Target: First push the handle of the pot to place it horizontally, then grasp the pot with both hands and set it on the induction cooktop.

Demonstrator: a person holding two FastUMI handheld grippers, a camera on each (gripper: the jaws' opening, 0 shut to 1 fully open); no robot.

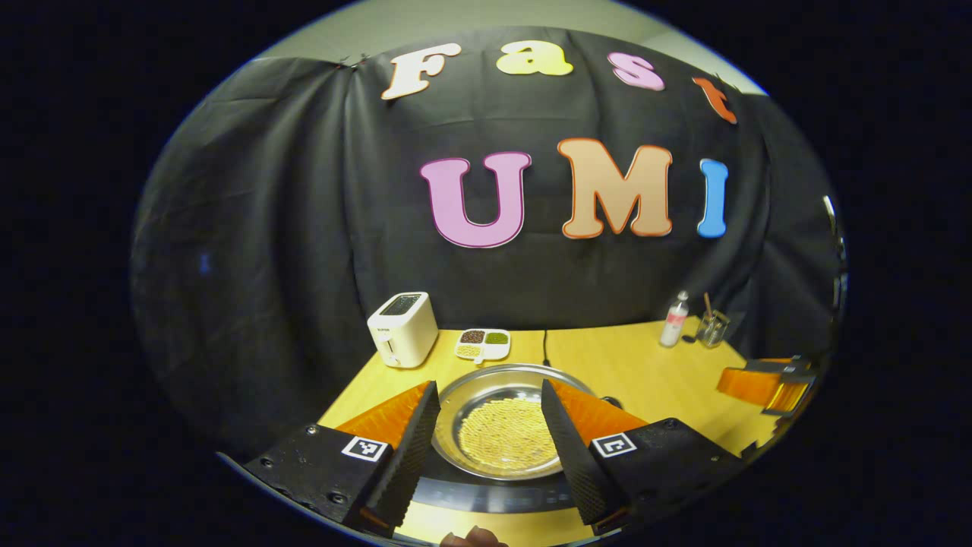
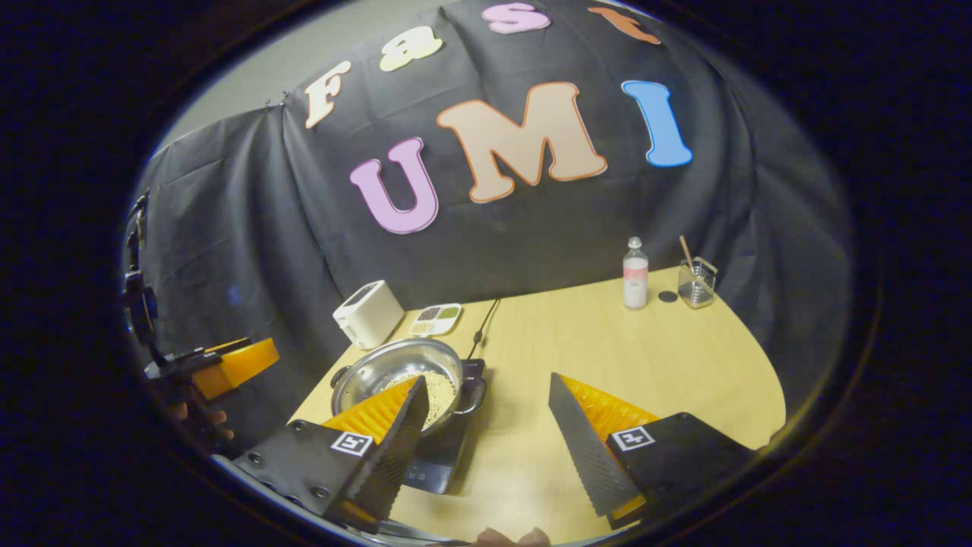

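Left gripper view is looking down over the pot [image 1: 503,422], a steel pot with pale grains lying on its bottom. The left gripper [image 1: 490,448] is hanging above it with its two fingers standing wide apart, one at each side of the pot's picture, and they are not pressing on anything. Right gripper view is showing the same pot [image 2: 402,372] sitting already on the dark induction cooktop [image 2: 444,448], near the left front part of the wooden table [image 2: 607,357]. Its side handles [image 2: 472,406] are sticking out level, so I judge the pushing step and the setting step are both done. The right gripper [image 2: 486,441] is also spread wide and is holding nothing; it is staying high and off to the side of the pot, which I think is because the pot is released.

Behind the pot, a white toaster [image 2: 368,313] and a small divided dish [image 2: 435,319] are standing near the cloth wall, well apart from the work. A bottle [image 2: 635,273] and a wire holder [image 2: 696,282] are standing at the far right corner, where they are not disturbing the two hands. The cooktop's cable [image 2: 486,323] is running back toward the wall.
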